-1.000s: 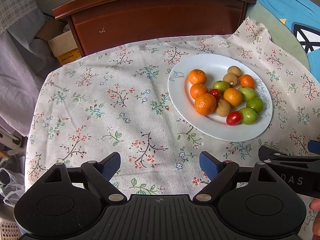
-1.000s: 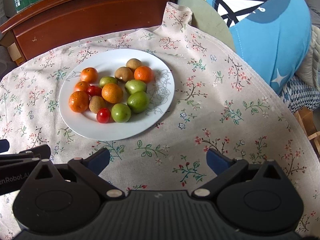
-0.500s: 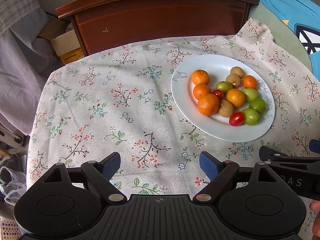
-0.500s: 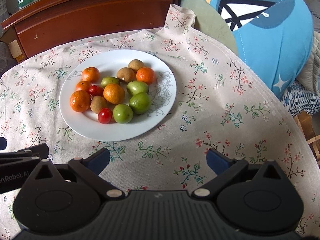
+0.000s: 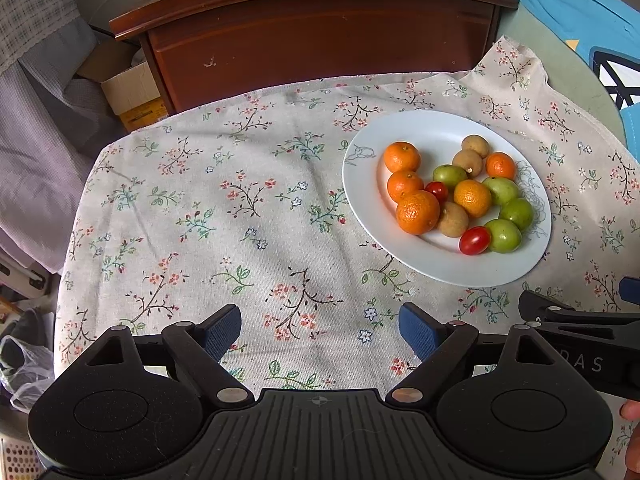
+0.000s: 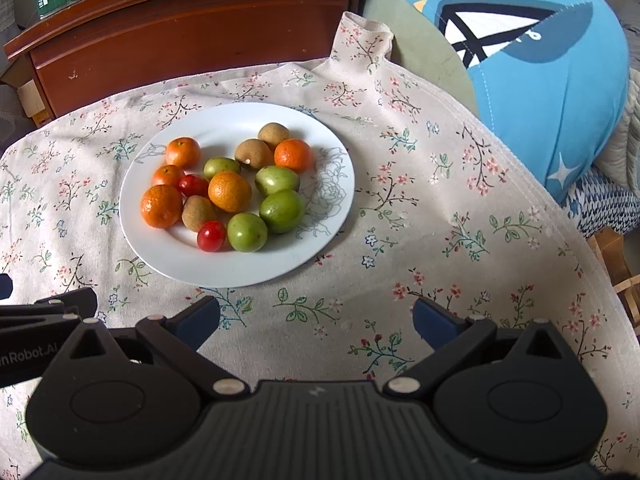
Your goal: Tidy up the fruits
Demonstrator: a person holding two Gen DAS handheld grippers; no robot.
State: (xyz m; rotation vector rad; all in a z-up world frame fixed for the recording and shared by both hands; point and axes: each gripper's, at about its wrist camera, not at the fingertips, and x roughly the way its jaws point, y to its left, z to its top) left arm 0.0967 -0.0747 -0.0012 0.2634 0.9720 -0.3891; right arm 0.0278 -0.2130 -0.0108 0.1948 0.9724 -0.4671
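Left gripper [image 5: 320,330] and right gripper [image 6: 316,322], jaws spread wide and holding nothing, hover over the floral cloth [image 5: 224,216], the white plate [image 6: 320,236] of mixed fruit ahead-left of the right jaws, ahead-right of the left; round plate, no clear long axis.

A floral tablecloth [image 5: 248,216] covers the desk. At twelve o'clock stands a brown wooden cabinet [image 5: 320,36]; a blue cushion [image 6: 540,60] lies at two o'clock.

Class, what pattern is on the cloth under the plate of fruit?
The tablecloth is beige with a small floral print of pink flowers, green leaves and dark twigs, clearest in the right wrist view.
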